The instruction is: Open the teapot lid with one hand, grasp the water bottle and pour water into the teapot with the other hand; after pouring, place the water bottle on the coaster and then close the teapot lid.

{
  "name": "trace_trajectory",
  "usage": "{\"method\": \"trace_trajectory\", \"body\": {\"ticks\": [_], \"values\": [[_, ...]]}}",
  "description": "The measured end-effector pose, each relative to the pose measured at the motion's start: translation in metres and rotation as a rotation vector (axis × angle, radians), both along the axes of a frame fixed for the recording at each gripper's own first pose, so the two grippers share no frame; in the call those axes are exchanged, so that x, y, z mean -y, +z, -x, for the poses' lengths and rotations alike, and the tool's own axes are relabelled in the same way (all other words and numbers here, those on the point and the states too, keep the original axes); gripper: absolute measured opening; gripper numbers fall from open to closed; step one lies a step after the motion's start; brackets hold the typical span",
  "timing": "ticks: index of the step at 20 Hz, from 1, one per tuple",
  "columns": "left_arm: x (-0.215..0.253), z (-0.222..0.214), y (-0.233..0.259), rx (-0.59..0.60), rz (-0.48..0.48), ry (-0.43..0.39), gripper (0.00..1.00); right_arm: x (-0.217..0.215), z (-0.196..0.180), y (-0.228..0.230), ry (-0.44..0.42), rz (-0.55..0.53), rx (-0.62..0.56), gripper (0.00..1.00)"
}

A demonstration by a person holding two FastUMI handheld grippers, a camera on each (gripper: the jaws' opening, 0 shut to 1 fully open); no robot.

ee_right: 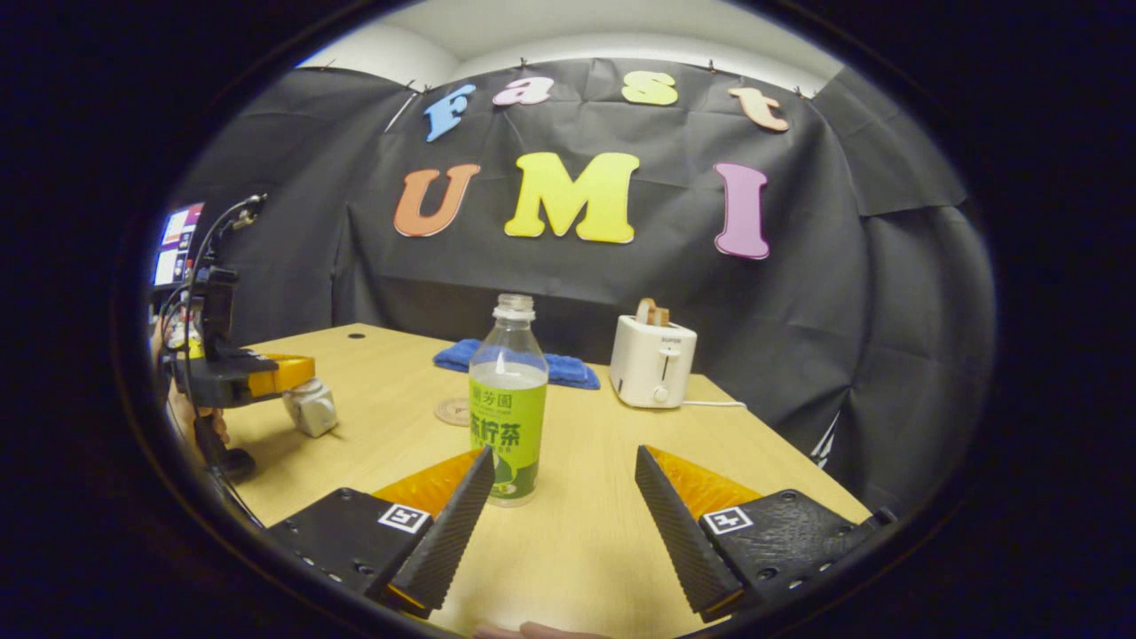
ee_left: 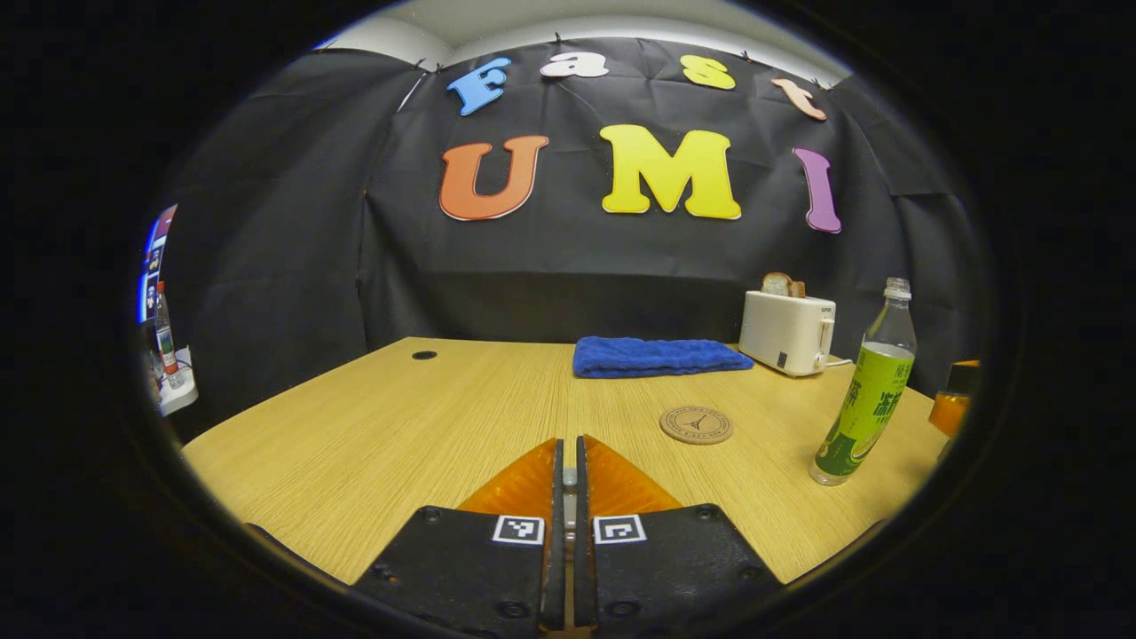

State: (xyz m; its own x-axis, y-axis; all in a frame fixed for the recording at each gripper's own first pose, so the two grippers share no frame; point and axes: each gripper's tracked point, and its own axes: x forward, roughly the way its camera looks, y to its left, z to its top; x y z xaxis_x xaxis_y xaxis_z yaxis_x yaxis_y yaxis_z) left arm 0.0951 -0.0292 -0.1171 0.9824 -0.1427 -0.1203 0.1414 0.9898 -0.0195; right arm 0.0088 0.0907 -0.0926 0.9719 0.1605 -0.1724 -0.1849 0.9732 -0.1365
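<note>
Left gripper view: left gripper fingers pressed together, holding nothing, low over the tabletop. Coaster ahead; water bottle upright to its right.

Right gripper view: right gripper fingers spread, bottle standing just beyond them, nearer one finger. Small pale object, likely the teapot, under the far gripper. Best to centre the bottle's body, then squeeze.

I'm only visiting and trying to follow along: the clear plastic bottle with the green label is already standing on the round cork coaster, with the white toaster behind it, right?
Not quite. The clear plastic bottle with the green label stands on the bare wooden table, apart from the round cork coaster, which has nothing on it. The left gripper view shows this. The white toaster is indeed behind.
</note>
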Motion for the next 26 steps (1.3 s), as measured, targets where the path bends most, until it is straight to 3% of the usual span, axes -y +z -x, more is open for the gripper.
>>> {"method": "trace_trajectory", "body": {"ticks": [7, 13, 21, 26], "values": [[-0.011, 0.012, 0.029, 0.04, 0.022, 0.013, 0.06, -0.028, 0.001, -0.017, 0.058, -0.049, -0.003, 0.98], [-0.027, 0.034, 0.059, 0.044, 0.051, 0.004, 0.06, -0.051, -0.027, -0.021, 0.074, -0.111, -0.035, 0.96], [-0.033, 0.069, 0.082, 0.053, -0.002, -0.028, 0.06, -0.061, -0.06, -0.032, 0.01, -0.089, -0.066, 0.98], [-0.03, 0.082, 0.101, 0.076, 0.006, -0.05, 0.06, -0.059, -0.067, -0.025, -0.036, -0.075, -0.039, 0.93]]}}
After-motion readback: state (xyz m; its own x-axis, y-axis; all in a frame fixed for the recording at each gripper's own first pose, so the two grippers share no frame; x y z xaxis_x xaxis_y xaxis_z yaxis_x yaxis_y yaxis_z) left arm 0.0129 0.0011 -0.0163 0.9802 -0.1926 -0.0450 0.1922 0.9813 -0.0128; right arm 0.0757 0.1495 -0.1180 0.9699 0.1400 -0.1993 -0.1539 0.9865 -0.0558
